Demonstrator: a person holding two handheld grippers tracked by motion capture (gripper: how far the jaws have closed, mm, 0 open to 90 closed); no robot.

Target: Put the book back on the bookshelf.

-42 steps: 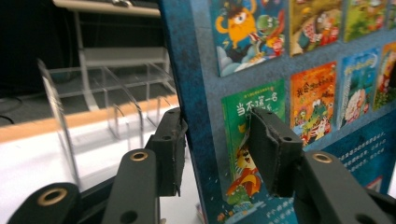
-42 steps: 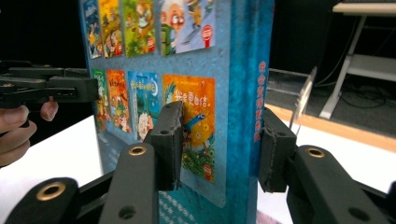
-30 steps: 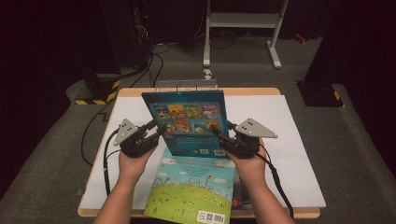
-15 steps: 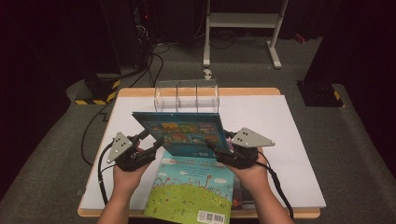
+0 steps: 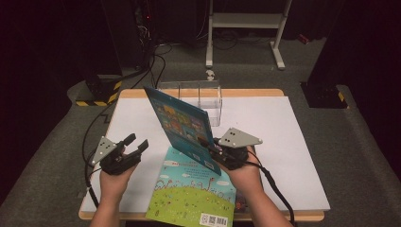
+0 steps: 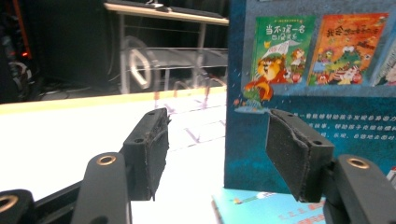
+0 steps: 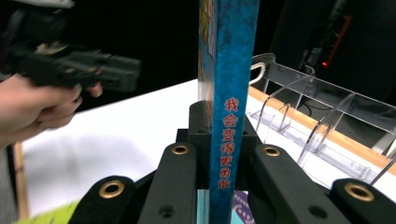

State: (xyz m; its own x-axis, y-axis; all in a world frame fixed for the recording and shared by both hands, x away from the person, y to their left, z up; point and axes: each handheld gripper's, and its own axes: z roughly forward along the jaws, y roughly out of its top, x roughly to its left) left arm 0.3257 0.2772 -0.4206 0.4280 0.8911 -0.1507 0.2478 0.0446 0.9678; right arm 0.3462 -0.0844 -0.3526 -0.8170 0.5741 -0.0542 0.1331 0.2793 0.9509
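- Right claw (image 5: 213, 144) was closed on the lower edge of the blue book (image 5: 182, 125); in the right gripper view its two jaws pressed the spine from both sides, and they had just been closing on it.
- Blue book stood upright above this claw, tilted, with its back cover of small pictures facing the left claw (image 5: 136, 143).
- Left claw was partly open with nothing between its jaws, which had just been opening; it was held apart from the book, to the left of it.
- In the left gripper view the book cover (image 6: 317, 84) stood just behind the right jaw.
- Green book (image 5: 196, 194) lay flat on the white desk (image 5: 293, 142), below the right claw and near both hands.
- Clear rack (image 5: 198, 94) stood on the desk beyond the blue book, far from both claws.
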